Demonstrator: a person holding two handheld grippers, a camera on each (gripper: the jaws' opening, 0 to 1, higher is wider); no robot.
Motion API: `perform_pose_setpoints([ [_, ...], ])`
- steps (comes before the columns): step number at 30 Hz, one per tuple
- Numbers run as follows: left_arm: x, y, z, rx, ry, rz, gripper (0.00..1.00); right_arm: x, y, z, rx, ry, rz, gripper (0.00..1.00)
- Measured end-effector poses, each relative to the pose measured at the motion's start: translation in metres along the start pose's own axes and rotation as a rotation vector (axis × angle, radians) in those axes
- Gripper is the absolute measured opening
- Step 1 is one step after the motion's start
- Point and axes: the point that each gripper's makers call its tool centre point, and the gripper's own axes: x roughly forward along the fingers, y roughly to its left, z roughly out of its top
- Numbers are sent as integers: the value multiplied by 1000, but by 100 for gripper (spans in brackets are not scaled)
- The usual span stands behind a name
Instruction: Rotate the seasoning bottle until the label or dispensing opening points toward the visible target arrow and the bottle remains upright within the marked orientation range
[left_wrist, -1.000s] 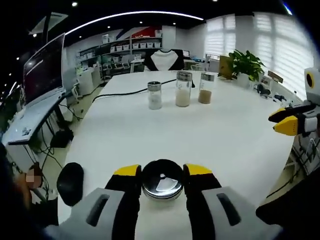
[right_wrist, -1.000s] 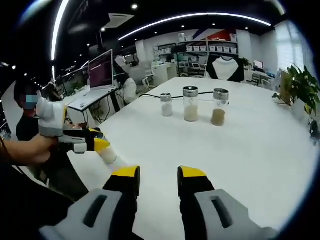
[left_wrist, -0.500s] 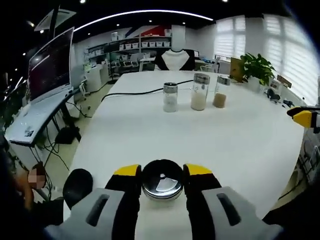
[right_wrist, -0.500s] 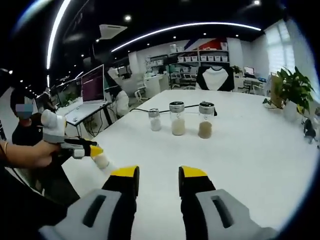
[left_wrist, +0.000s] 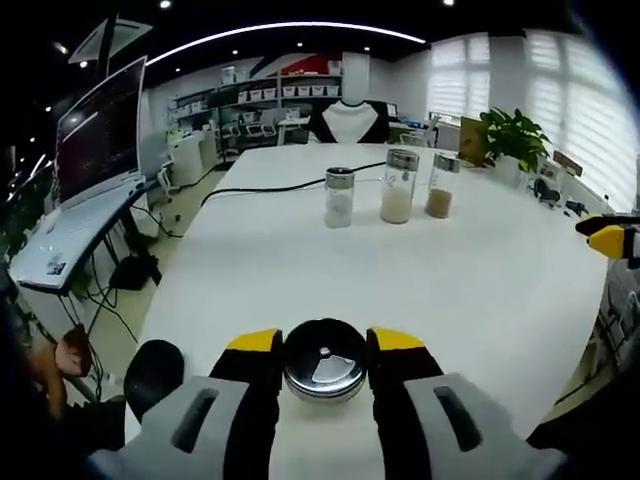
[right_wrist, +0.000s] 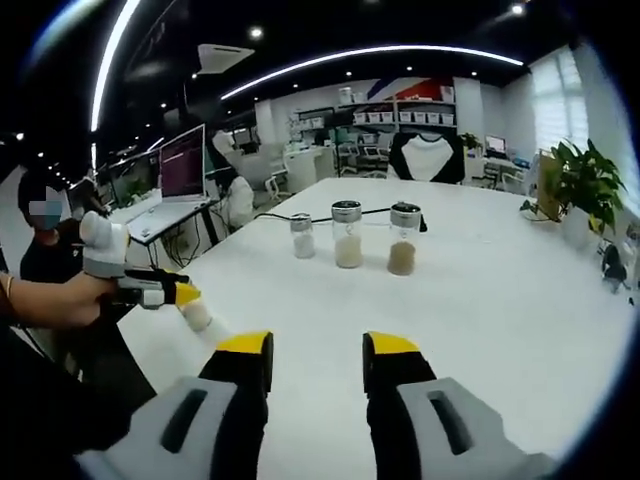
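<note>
In the left gripper view, the left hand-held gripper (left_wrist: 323, 345) stays clamped on the seasoning bottle (left_wrist: 324, 358), its yellow-tipped jaws pressed to either side of the shiny cap at 6 o'clock, just as half a second ago; the row of three jars (left_wrist: 384, 188) at 12 o'clock has drifted only slightly, so the hand has nearly settled. The bottle looks upright on the white surface (left_wrist: 300, 270). No target arrow can be made out, so whether the opening faces it cannot be told. At 3 o'clock the yellow tip of the right hand-held gripper (left_wrist: 612, 240) peeks in. In the right gripper view, that hand-held gripper (right_wrist: 316, 348) hangs wide and empty at 6 o'clock, with the left one holding the bottle (right_wrist: 195, 314) at 9 o'clock.
</note>
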Motion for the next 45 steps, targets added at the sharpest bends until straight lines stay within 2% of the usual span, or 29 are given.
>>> perform_pose_setpoints([
  [2, -2, -2, 3, -5, -12, -22, 40, -1, -2, 0, -10, -5, -11, 42],
  [5, -4, -4, 8, 7, -28, -37, 49, -3, -5, 0, -20, -8, -25, 61],
  [6, -8, -6, 12, 22, -40, -41, 51, -3, -6, -2, -22, -2, -28, 70],
  [8, -10, -7, 15, 33, -48, -48, 54, -4, -7, -3, -19, -2, -34, 79],
  [12, -20, -9, 28, 79, -87, -78, 61, -6, -10, -4, 12, -19, -36, 79],
  [15, -23, -1, 29, 129, -61, -57, 64, -6, -12, -7, 29, -3, -39, 77],
  [17, -25, 1, 32, 148, -72, -61, 63, -7, -14, -9, 31, 6, -53, 76],
  [22, -27, 15, 39, 115, -80, -52, 64, -10, -17, -9, 29, 11, -68, 74],
  [24, -27, 24, 44, 95, -98, -28, 63, -12, -16, -9, 26, 13, -68, 73],
  [27, -23, 38, 45, 59, -92, 1, 63, -16, -15, -10, 27, 20, -60, 71],
  [29, -21, 39, 48, 59, -93, -2, 64, -19, -14, -8, 25, 17, -62, 69],
  [34, -8, 30, 64, 94, -97, -36, 64, -27, -21, -4, 22, 8, -78, 63],
  [39, 14, 13, 80, 127, -90, -110, 64, -37, -35, 0, 35, 0, -124, 64],
  [41, 25, 6, 86, 160, -91, -123, 64, -40, -38, 0, 38, -3, -137, 64],
  [44, 43, -6, 93, 275, -77, -149, 64, -46, -46, -3, 49, 1, -171, 64],
  [45, 46, -8, 96, 288, -80, -144, 64, -47, -48, -4, 54, 3, -178, 64],
])
